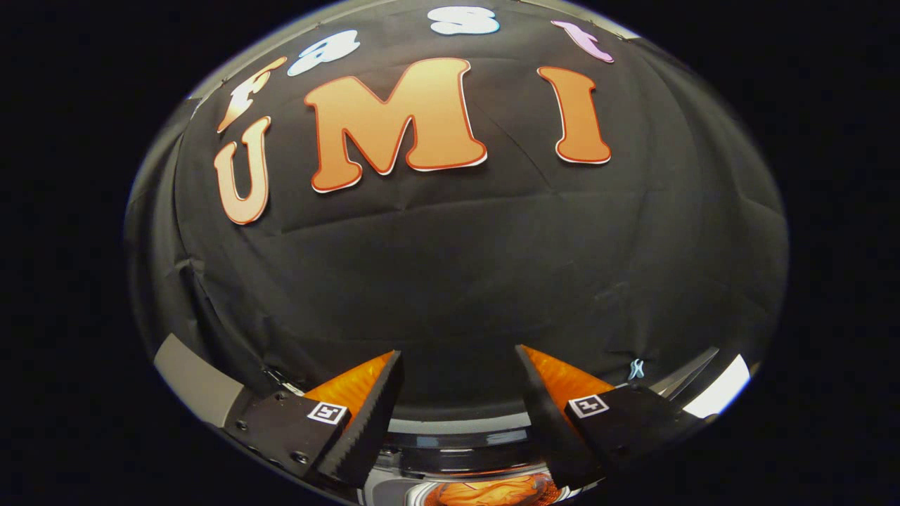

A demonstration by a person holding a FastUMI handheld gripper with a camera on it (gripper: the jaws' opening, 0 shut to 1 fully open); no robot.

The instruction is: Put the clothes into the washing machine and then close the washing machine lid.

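- Orange cloth (492, 490) lies in the washing machine (457, 439) opening, below the gripper (458, 365);
- gripper fingers spread wide, holding nothing, above the washing machine.

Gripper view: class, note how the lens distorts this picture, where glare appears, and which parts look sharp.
Gripper view: the fisheye lens bows the black cloth wall into a dome; bright glare sits on the shiny curved rim beneath the open gripper; the fingers are sharp and hold nothing; the orange mass below them is soft.
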